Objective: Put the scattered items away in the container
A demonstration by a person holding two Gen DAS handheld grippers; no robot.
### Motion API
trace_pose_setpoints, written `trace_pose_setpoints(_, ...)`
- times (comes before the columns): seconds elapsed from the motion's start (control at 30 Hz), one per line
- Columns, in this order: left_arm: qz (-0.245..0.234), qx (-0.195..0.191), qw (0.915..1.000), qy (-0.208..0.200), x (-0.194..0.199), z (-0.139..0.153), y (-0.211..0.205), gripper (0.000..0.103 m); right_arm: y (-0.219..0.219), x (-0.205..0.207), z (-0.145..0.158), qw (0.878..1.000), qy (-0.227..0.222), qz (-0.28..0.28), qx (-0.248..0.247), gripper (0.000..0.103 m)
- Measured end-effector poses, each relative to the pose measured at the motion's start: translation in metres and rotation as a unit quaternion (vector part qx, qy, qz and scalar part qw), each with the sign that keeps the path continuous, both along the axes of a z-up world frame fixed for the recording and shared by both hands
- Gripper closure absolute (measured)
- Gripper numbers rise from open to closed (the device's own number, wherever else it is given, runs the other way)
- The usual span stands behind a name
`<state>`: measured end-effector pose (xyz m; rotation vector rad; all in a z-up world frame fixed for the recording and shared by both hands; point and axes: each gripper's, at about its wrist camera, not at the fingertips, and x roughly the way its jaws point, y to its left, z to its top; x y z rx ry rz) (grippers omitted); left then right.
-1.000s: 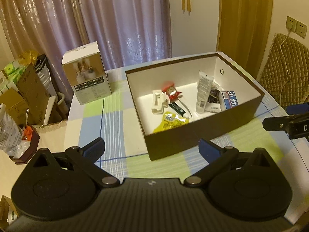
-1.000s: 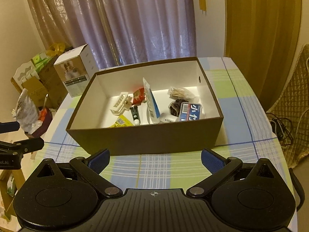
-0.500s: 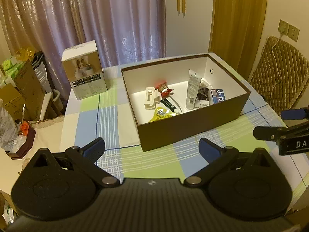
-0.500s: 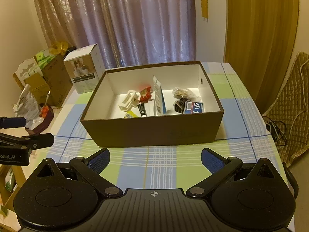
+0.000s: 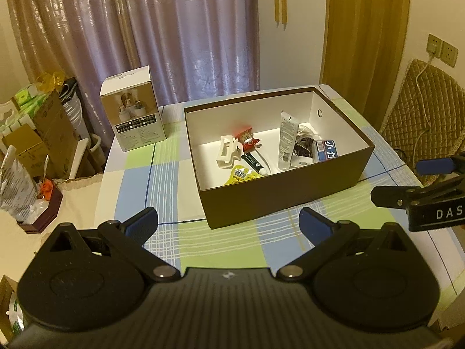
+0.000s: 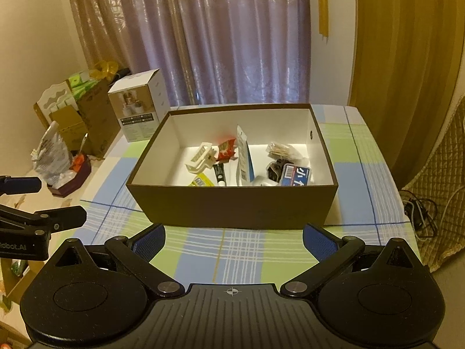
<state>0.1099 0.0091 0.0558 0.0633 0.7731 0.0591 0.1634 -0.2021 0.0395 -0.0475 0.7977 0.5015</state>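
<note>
Two grippers: both spread wide, nothing held; both hang over the near edge of the surface, well short of the container
Left gripper [image 5: 228,222]: jaws wide apart, empty; blue pads face each other w/ only cloth between
Product carton [image 5: 133,112]: upright at far left of the checked surface [image 5: 162,174], apart from the container; prob. not one of the scattered bits, can't say for sure
Container [image 5: 284,195]: brown box, white inside, open top, sits mid-surface; small round hole in the right end wall
Contents, left to right: white hair claw [image 5: 228,151]; red snack packet [image 5: 248,139] touching it; dark small tube [image 5: 254,163] below; yellow sachet [image 5: 240,174] by the near wall; tall white tube [image 5: 287,139] leaning; dark tangled thing & clear bag behind, too small to tell; blue-white box [image 5: 327,150] at right end
Right gripper [image 6: 234,241]: jaws wide apart, empty; container straight ahead of it
Step in hand: looks like wrap-up; no loose item visible on the cloth around the box, so task seems about done
How to do it well: keep both grippers clear of the box walls; scan the cloth behind and right of the box, partly hidden; don't knock the leaning tube
</note>
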Motion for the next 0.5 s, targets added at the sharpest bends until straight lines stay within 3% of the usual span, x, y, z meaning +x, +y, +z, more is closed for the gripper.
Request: trace_pose_setpoints(0.5,0.042,0.011,0.9990,0.005,0.008,-0.004,-0.037,0.001,-0.033,0.016,-0.007,0.999,0.011,0.035,0.013,0.000)
